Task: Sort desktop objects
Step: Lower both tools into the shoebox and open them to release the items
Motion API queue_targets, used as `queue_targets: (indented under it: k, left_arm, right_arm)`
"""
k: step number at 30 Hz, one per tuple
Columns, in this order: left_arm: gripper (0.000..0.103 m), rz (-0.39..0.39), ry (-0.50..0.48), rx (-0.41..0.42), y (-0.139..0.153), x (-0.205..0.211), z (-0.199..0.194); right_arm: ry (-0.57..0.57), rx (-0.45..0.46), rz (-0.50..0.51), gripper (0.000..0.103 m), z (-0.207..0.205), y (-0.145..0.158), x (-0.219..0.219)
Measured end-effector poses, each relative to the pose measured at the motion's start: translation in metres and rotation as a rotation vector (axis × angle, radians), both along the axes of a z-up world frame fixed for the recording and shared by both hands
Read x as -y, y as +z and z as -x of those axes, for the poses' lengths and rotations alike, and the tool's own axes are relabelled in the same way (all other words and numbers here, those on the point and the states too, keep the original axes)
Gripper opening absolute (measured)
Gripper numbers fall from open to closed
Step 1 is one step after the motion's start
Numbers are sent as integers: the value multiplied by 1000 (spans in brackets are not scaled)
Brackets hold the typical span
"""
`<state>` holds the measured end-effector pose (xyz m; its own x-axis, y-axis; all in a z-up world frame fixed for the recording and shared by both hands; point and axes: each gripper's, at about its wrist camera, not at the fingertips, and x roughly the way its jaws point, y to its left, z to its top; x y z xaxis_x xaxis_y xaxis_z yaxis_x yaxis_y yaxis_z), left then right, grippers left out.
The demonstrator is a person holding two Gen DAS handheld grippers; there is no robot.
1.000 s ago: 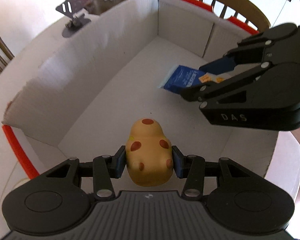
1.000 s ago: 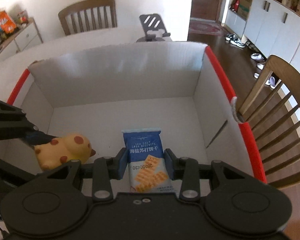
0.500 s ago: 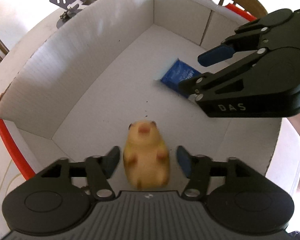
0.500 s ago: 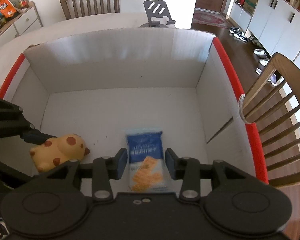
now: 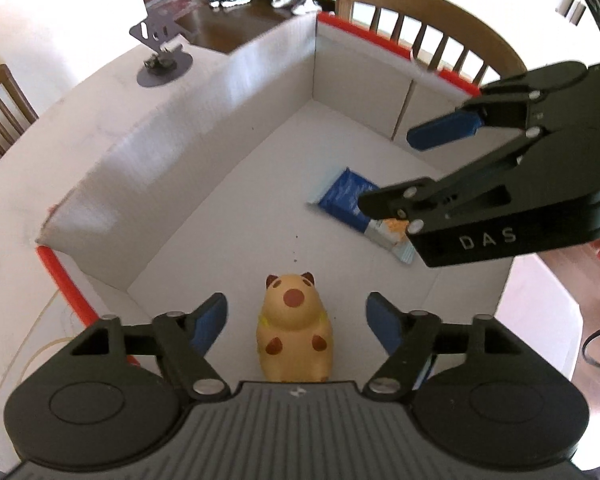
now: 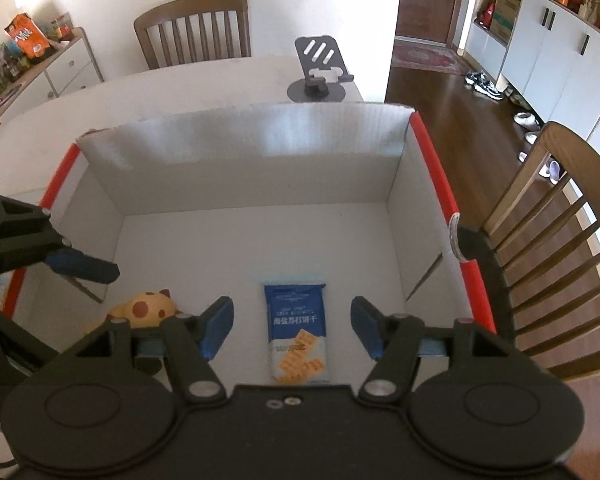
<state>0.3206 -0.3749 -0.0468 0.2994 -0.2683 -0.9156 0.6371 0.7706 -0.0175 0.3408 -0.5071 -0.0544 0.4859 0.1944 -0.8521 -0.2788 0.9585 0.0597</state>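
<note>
A yellow toy animal with brown spots (image 5: 294, 332) lies on the floor of the white cardboard box (image 5: 204, 120). My left gripper (image 5: 296, 322) hangs above it, jaws opening, pads clear of the toy on both sides. A blue cracker packet (image 6: 296, 332) lies flat on the box floor (image 6: 260, 240). My right gripper (image 6: 292, 326) is above the packet, jaws opening, pads well apart from it. In the left wrist view the right gripper (image 5: 404, 168) partly covers the packet (image 5: 346, 196). The right wrist view shows the toy (image 6: 146, 308) and one blue left fingertip (image 6: 84, 266).
The box has red-edged rims (image 6: 440, 184) and stands on a white table (image 6: 180, 92). A grey phone stand (image 6: 320, 76) sits behind the box. Wooden chairs (image 6: 560, 248) stand close to the table's right and far sides.
Both grippers let go and opened. The toy and the packet dropped from the jaws to the box floor. Both grippers have risen a little.
</note>
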Motion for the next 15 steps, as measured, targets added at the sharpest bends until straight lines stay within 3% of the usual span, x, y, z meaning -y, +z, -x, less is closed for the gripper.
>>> queue_targets:
  k: [15]
  left_arm:
    - [90, 58, 30, 56, 28, -17, 21]
  right_arm:
    - [41, 39, -64, 72, 22, 32, 9]
